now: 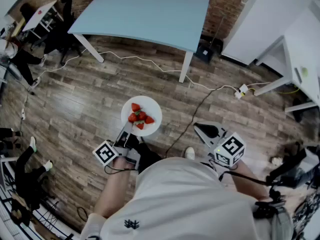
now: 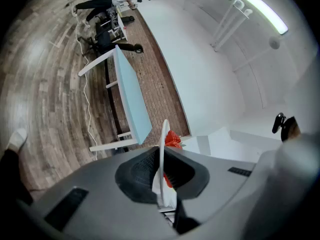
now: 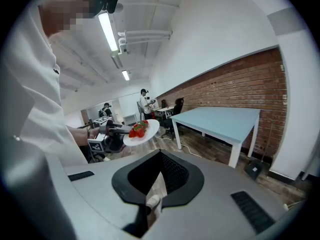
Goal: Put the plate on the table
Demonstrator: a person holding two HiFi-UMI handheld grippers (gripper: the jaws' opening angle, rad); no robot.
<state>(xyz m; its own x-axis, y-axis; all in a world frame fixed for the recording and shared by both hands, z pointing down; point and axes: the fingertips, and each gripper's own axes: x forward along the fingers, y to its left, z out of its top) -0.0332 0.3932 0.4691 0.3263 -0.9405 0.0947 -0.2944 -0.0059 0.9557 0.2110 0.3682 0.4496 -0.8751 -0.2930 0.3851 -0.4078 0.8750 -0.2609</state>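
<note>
The round white plate carries a small heap of red strawberries and sits a little below the middle of the head view, in the air over the brown wooden plank floor. It is not on the table. The left gripper reaches it from below and left in that view and is clamped on its near rim. In the left gripper view the plate runs edge-on as a thin white line straight down between the two dark jaws, with the berries just past the jaws on its right face. In the right gripper view the plate shows left of centre, roughly level, with the left gripper's black-and-white marker cube beneath it. The right gripper is at the lower right of the head view, well apart from the plate; its jaws are together with nothing between them. The rectangular table with a light blue top and white legs fills the upper middle of the head view, well apart from the plate. A white cable trails across the floor between them. Behind the table is a red brick wall. The person's white shirt fills the bottom of the head view.
</note>
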